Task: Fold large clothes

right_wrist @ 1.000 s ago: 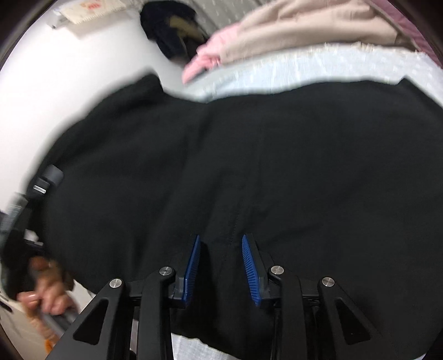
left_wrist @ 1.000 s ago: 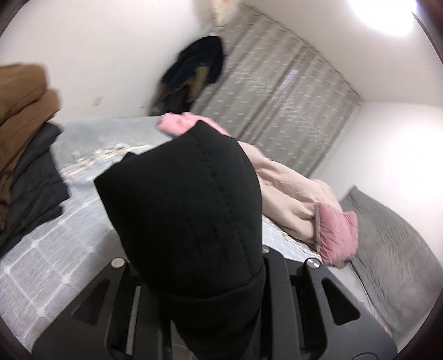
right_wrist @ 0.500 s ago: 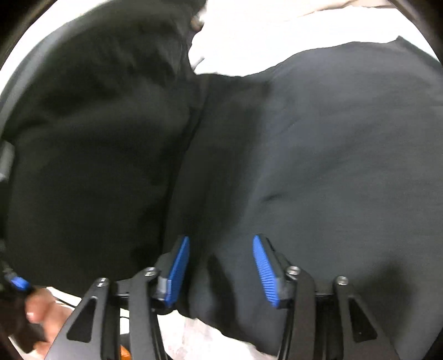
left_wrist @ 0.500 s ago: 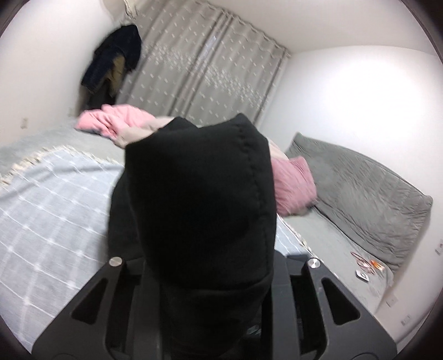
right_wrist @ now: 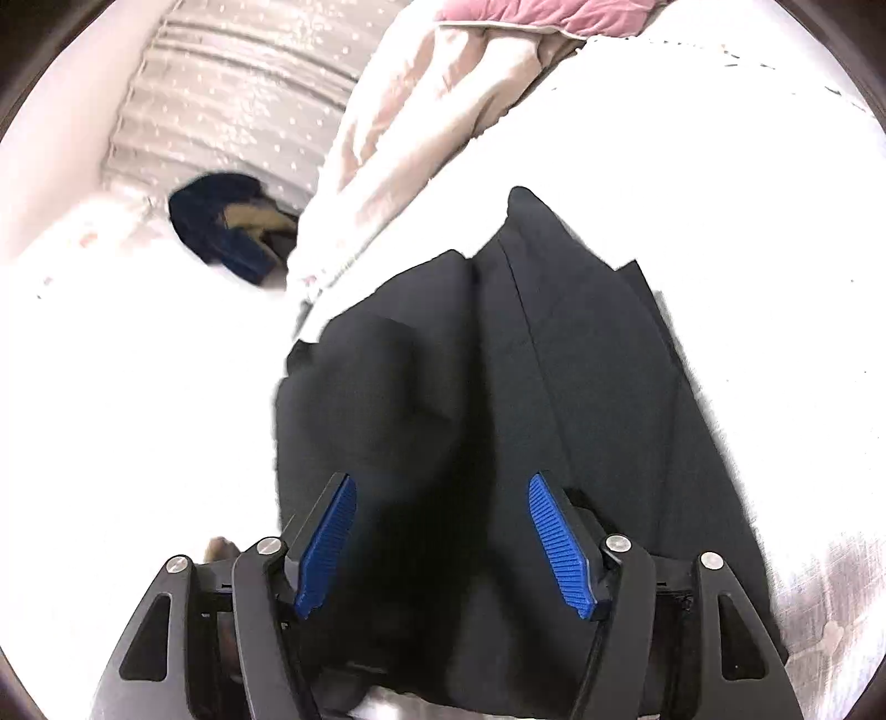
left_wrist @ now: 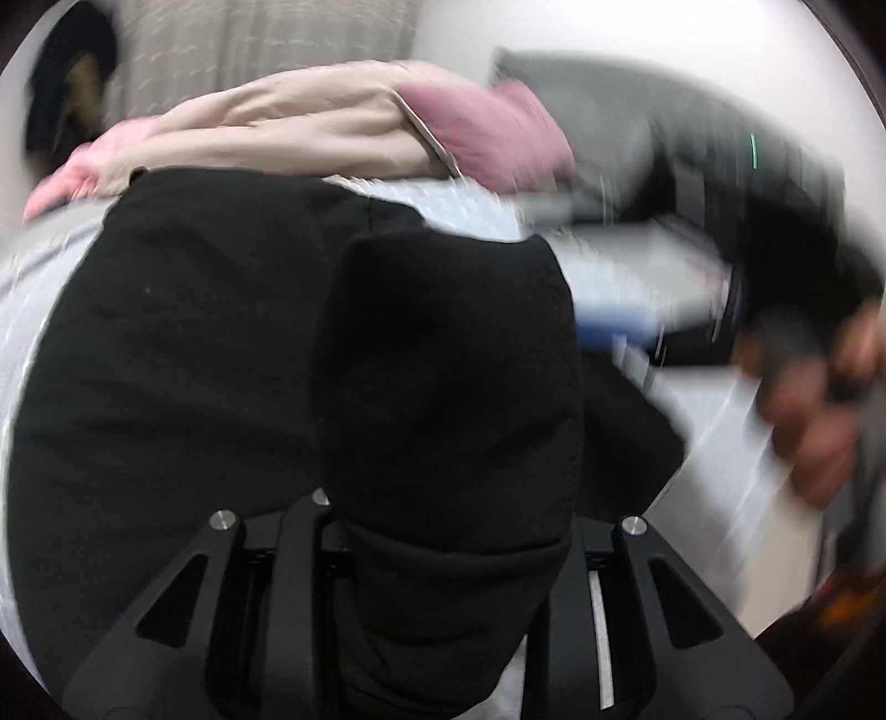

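Observation:
A black garment (left_wrist: 166,360) lies spread on the pale checked bed (left_wrist: 33,288). A thick fold of it (left_wrist: 448,387) stands up between the fingers of my left gripper (left_wrist: 448,515) and hides the fingertips; the jaws are opening but still grip the cloth. In the right wrist view the garment (right_wrist: 498,360) lies folded lengthwise on the bed. My right gripper (right_wrist: 440,531) hovers over its near end. Its jaws are opening, and the blue pads (right_wrist: 326,537) stand wide apart, clear of the cloth. At the right of the left wrist view, a blurred hand (left_wrist: 803,399) holds the right gripper.
A pink and beige quilt (left_wrist: 310,122) is heaped at the far side of the bed, also in the right wrist view (right_wrist: 443,83). A grey pillow (left_wrist: 609,99) lies beyond it. Dark clothes (right_wrist: 227,221) hang by the grey curtain (left_wrist: 266,39).
The right jaws have spread wide and let go of the black garment, which now lies folded below them. The left gripper has swung round and down towards the bed, still carrying its fold.

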### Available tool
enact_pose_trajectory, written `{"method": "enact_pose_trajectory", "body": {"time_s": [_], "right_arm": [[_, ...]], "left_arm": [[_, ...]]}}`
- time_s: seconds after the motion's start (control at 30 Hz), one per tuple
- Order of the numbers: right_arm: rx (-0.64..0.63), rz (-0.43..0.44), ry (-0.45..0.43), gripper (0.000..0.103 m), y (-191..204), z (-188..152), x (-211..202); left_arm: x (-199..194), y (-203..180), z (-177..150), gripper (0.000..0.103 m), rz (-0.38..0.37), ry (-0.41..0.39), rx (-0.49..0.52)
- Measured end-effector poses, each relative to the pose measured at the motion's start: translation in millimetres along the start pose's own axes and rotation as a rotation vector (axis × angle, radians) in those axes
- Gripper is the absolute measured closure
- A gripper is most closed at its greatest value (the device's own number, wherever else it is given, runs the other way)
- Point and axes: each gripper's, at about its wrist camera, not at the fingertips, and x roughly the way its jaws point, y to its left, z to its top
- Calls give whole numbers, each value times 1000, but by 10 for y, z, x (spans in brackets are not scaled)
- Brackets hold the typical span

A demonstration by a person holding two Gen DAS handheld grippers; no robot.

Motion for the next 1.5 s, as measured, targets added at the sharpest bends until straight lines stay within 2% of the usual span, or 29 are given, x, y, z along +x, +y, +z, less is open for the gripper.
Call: {"method": "enact_pose_trajectory", "body": {"time_s": [0.07,0.1,0.23,0.3,0.4,0.47,0.5,0.57,0.67,0.77,0.87,0.93,0.97,1.0,1.03,1.1,1.13,1.3,1.4,1.5], "right_arm": [[14,27,-3,32,-1,21,-10],[19,31,1,32,12,2,37],[13,29,42,31,33,-82,163],[0,28,66,31,23,-29,204],[-21,19,87,31,-13,71,296],[-26,20,94,31,29,43,386],[-25,21,95,31,17,49,359],[-19,25,97,31,-2,59,390],[-11,26,106,31,-27,100,422],[-14,17,117,31,-64,62,370],[-28,1,124,30,-27,38,453],[-58,-17,133,30,40,11,533],[-82,-26,132,30,82,0,570],[-105,-27,129,33,126,-4,608],[-126,-23,120,49,172,0,646],[-192,-69,100,79,290,30,711],[-218,-66,81,85,347,47,713],[-315,24,-64,90,686,170,357],[-362,30,-129,91,735,257,100],[-321,29,-167,91,543,366,-83]], "left_arm": [[-21,-64,-12,70,7,3,70],[-49,-37,21,68,-9,13,67],[-263,90,145,53,-104,44,36],[-385,89,160,41,-140,65,48],[-677,-11,135,36,-239,96,81],[-920,-3,158,31,-276,68,112],[-1020,4,159,24,-266,43,125],[-1257,106,189,19,-202,-30,133],[-1398,359,259,18,-119,-65,66],[-1293,708,307,18,26,-36,-30],[-1046,1101,266,18,197,38,-122],[-913,1308,223,20,195,87,-228],[-889,1400,201,24,172,88,-290],[-837,1474,253,26,155,81,-325],[-850,1499,257,27,142,65,-353],[-884,1472,259,29,145,29,-361],[-912,1437,276,30,151,4,-357],[-960,1285,376,33,99,-80,-340],[-870,1200,410,34,74,-75,-309],[-726,1098,431,34,23,-39,-285]]}}
